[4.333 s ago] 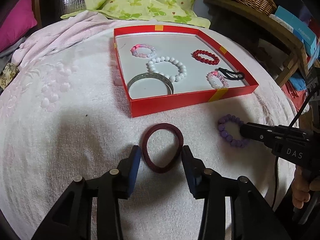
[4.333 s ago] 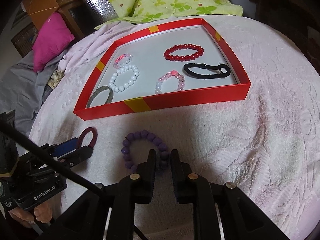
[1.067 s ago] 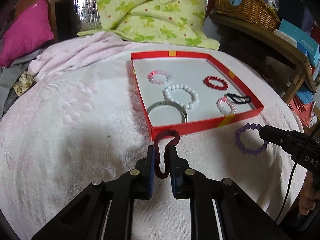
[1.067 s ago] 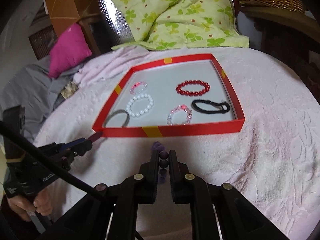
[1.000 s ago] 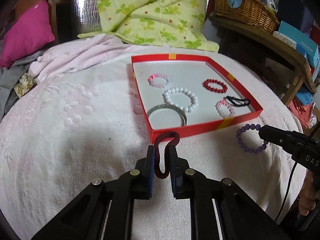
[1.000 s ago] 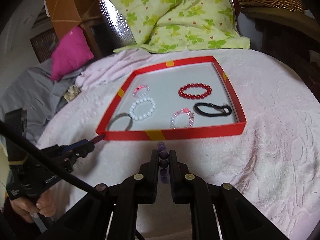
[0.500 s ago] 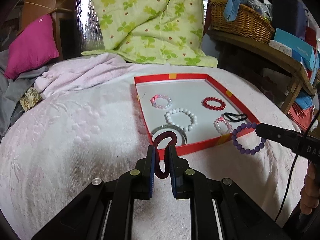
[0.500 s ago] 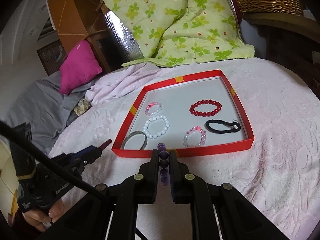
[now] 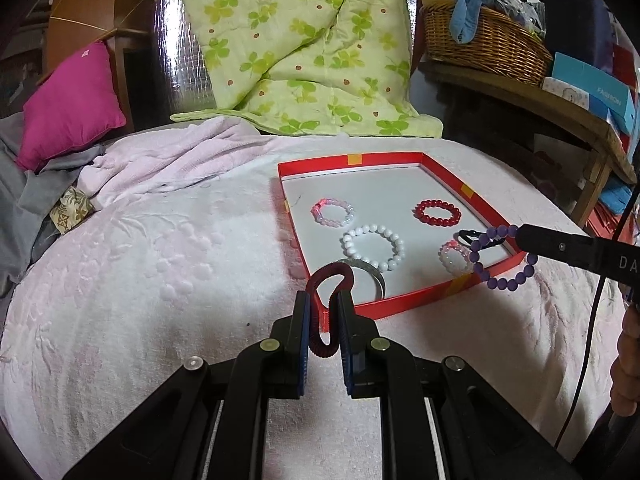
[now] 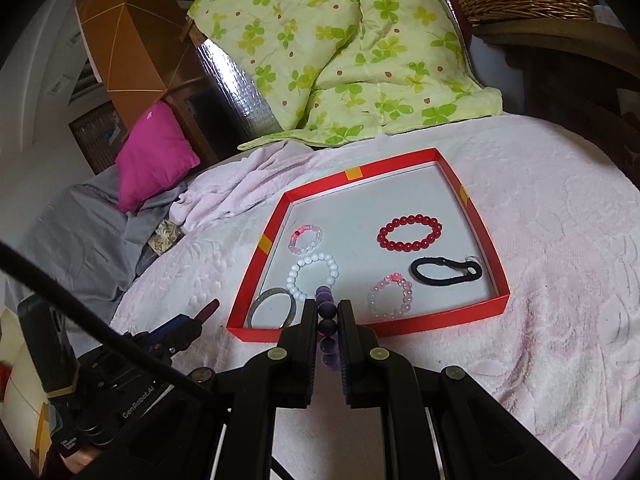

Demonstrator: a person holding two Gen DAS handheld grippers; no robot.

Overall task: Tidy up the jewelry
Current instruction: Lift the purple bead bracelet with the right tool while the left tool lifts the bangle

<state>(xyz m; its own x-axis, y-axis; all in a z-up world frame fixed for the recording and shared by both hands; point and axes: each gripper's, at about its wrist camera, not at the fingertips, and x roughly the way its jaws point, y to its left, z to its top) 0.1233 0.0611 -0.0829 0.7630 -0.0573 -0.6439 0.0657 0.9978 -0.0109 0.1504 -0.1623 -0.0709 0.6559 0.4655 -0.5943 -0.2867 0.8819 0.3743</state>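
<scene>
My left gripper (image 9: 324, 300) is shut on a dark red hair band (image 9: 327, 280), held above the bed just short of the red tray's near rim (image 9: 416, 300). My right gripper (image 10: 324, 308) is shut on a purple bead bracelet (image 10: 326, 312); in the left wrist view that bracelet (image 9: 500, 256) hangs from its tip over the tray's near right corner. In the tray lie a white bead bracelet (image 9: 372, 246), a red bead bracelet (image 9: 437, 213), two pink bead bracelets (image 9: 332, 212) (image 9: 454, 256), a metal bangle (image 10: 272, 306) and a black hair tie (image 10: 446, 272).
The tray rests on a pale pink blanket (image 9: 160, 272) on a bed. Behind it lie a green leaf-print quilt (image 9: 300, 48) and a magenta cushion (image 9: 68, 108). A wooden shelf with a wicker basket (image 9: 484, 36) and boxes stands at the right.
Both grippers have lifted their pieces off the blanket and tipped up. The purple bracelet now hangs over the tray's near right corner, and the hair band has come closer to the tray's near rim.
</scene>
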